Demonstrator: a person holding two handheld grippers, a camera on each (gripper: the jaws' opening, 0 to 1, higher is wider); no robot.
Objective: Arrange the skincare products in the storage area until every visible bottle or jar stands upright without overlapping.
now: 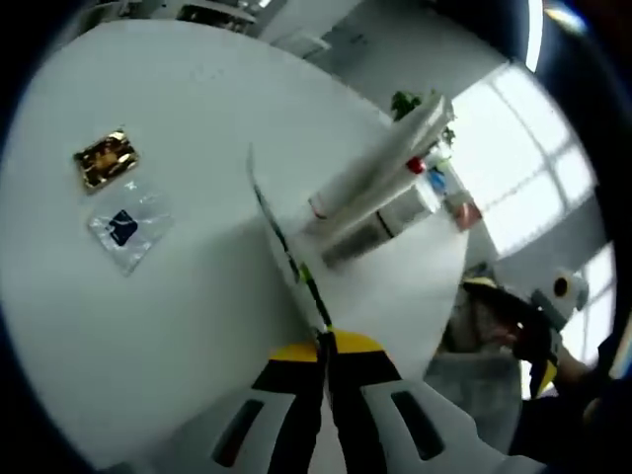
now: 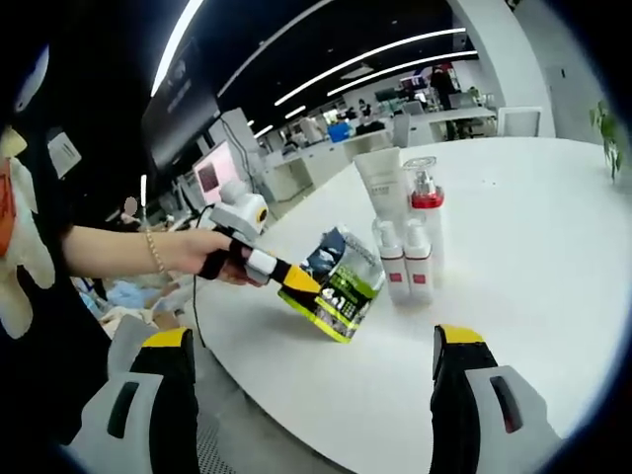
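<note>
The left tool [image 2: 296, 281] is pinching a green-and-black foil sachet [image 2: 341, 281] edge-on at frame centre, beside the white upright bottles [image 2: 405, 259] on the white table [image 2: 533, 247]; swinging it risks toppling them. The right tool [image 2: 306, 370] is gaping wide, holding nothing.

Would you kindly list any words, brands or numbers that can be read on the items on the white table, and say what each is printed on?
None can be read with confidence.
Green-and-black pouch, held by the left tongs: large pale characters, too blurred.
Two small white bottles: red labels, print too small.
Gold packet and clear sachet: no legible text.
</note>
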